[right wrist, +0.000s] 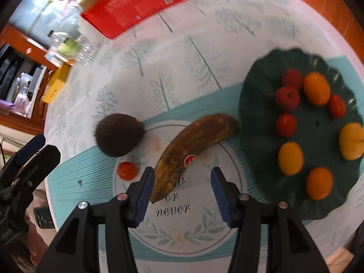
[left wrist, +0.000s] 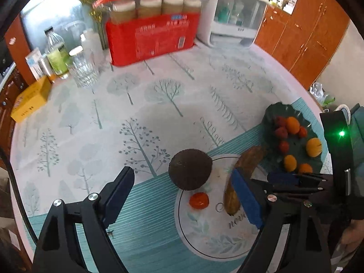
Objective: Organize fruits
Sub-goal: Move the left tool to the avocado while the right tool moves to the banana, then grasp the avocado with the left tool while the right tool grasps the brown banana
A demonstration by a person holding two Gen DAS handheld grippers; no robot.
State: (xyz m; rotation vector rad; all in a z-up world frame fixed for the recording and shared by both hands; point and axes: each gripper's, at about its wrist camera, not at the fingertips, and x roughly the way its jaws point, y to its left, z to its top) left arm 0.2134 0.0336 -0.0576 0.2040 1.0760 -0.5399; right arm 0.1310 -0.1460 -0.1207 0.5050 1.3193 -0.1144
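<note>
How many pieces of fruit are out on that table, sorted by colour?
Orange-yellow round fruits on the green plate: 4
Red round fruits on the green plate: 4
Small red fruit on the tablecloth: 1
Browned banana: 1
Dark brown round fruit: 1
Total: 11

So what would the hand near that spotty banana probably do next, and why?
Probably ease the right gripper forward and close on the banana. Its jaws are open, the banana's near end lies between them, and it lies on the tablecloth beside the green plate where the small fruits sit.
</note>
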